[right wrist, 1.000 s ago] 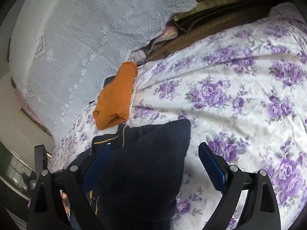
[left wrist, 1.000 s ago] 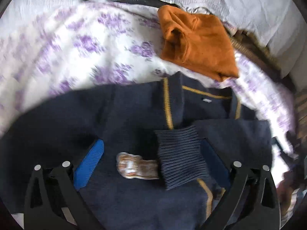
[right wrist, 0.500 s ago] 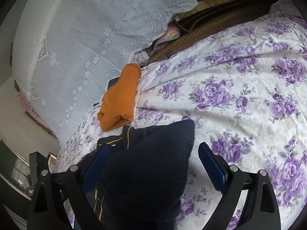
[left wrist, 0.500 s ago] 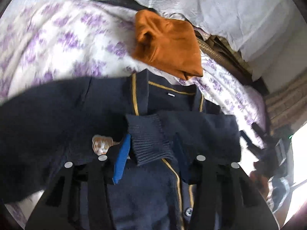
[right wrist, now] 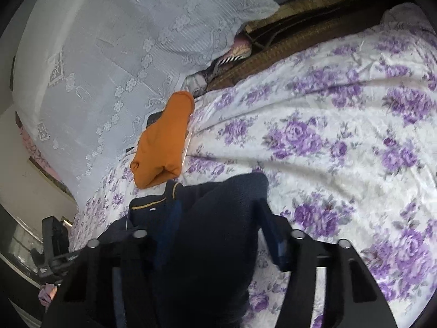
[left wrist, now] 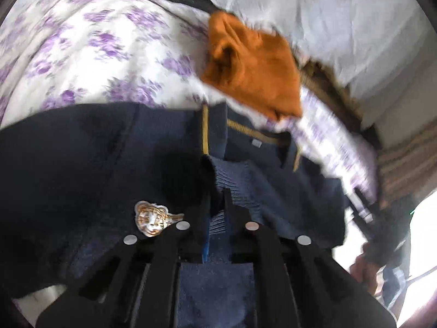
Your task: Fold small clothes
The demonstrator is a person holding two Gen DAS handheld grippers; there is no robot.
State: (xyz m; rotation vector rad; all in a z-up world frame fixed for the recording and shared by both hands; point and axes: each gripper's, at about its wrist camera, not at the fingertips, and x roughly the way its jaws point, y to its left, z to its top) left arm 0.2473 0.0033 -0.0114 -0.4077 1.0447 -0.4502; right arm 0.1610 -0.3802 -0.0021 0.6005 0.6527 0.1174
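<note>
Since a second ago my left gripper [left wrist: 217, 218] has gone from wide open over the cardigan to nearly closed, its jaws now pinching the ribbed cuff [left wrist: 232, 183] of the folded-in sleeve. It points forward and down along the chest of the navy cardigan [left wrist: 82, 164], which lies spread on the floral bedsheet [left wrist: 95, 49] with its collar away from me. My right gripper [right wrist: 218, 235] has narrowed too, but its jaws remain partly apart, one finger on each side of a raised hump of the same navy knit [right wrist: 218, 218]; I cannot tell whether the pads actually bite the cloth or only flank it.

For markings, I see an embroidered gold-and-white patch [left wrist: 153, 218] on the chest just left of my left gripper, and a small pale neck label [left wrist: 256, 142] inside the collar, too blurred to read. Mustard piping [left wrist: 204, 131] runs down the placket and around the neckline.

An orange folded garment [left wrist: 254, 73] sits beyond the collar, close to it, near the head of the bed. From the right wrist view, the sheet [right wrist: 341, 136] stretches open to the right of the cardigan, wrinkled but free of clothes. A white lace cover [right wrist: 109, 54] rises behind the orange piece, and a brown woven edge [right wrist: 286, 46] borders the far side of the bed.
</note>
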